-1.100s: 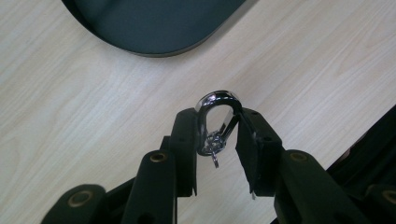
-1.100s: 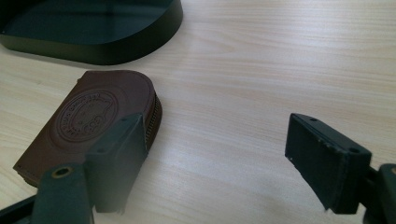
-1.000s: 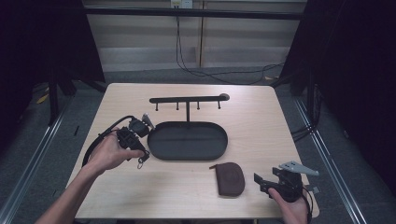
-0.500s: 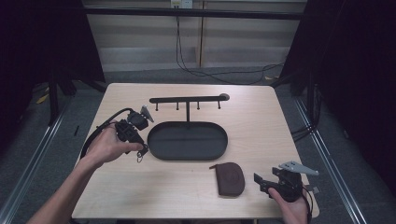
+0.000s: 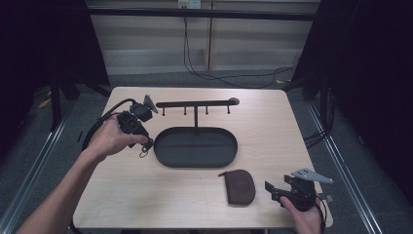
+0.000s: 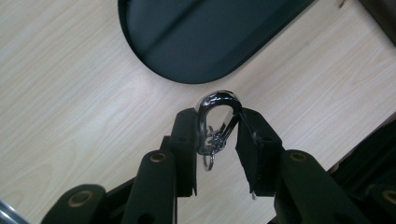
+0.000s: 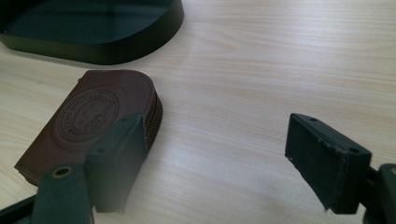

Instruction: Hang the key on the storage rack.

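1. The right tool point(image 5: 271, 191) rests at the near right corner of the tabletop point(image 5: 272, 126), jaws wide apart and holding nothing.
2. A brown pouch point(image 5: 239, 186) lies just beside it.
3. The left tool point(image 5: 144, 144) is closed on a silver carabiner point(image 6: 215, 120), above the tabletop beside the left end of the black tray point(image 5: 195, 161).
4. A hook rack point(image 5: 195, 104) stands behind the tray.

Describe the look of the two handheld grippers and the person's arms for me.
Both grippers are black. The left gripper has two angular jaws with brass-coloured pivot pins, and a thick black cable loops from it. The right gripper has flat rectangular black pads and a grey three-cornered plate on top. Both forearms are bare, with no sleeves in view.
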Demonstrator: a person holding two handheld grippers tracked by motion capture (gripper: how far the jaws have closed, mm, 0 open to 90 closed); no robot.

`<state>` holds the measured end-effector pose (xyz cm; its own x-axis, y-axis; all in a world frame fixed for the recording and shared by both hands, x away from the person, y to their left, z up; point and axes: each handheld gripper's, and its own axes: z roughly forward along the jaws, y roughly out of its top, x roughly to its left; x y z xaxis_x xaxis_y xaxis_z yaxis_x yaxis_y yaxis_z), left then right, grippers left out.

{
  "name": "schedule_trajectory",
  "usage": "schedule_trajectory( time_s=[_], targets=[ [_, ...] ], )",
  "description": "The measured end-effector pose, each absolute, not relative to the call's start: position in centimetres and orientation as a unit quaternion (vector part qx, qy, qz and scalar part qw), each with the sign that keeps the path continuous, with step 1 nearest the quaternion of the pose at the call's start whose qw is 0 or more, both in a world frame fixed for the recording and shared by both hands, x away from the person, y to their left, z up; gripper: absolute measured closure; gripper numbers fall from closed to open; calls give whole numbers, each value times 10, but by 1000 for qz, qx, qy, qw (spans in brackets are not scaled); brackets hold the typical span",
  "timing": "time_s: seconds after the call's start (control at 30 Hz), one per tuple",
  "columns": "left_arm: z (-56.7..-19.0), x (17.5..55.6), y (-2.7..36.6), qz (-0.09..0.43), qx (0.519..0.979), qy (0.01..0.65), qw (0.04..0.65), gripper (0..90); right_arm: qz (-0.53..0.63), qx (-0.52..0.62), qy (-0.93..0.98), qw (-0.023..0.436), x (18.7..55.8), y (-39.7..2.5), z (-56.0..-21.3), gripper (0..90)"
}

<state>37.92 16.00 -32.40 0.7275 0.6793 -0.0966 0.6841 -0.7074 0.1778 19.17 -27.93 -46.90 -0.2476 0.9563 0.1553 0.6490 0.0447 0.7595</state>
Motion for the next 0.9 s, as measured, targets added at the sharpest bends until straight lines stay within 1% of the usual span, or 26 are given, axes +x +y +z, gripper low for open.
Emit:
schedule_trajectory(
  time_s=[0.37,0.9],
  targets=[
    [-314,394,161,-11,917,384,109,688,378,578,694,203,192,-279,-469,202],
    [-292,412,146,-6,915,387,117,688,379,577,695,200,192,-279,-469,202]
  ],
)
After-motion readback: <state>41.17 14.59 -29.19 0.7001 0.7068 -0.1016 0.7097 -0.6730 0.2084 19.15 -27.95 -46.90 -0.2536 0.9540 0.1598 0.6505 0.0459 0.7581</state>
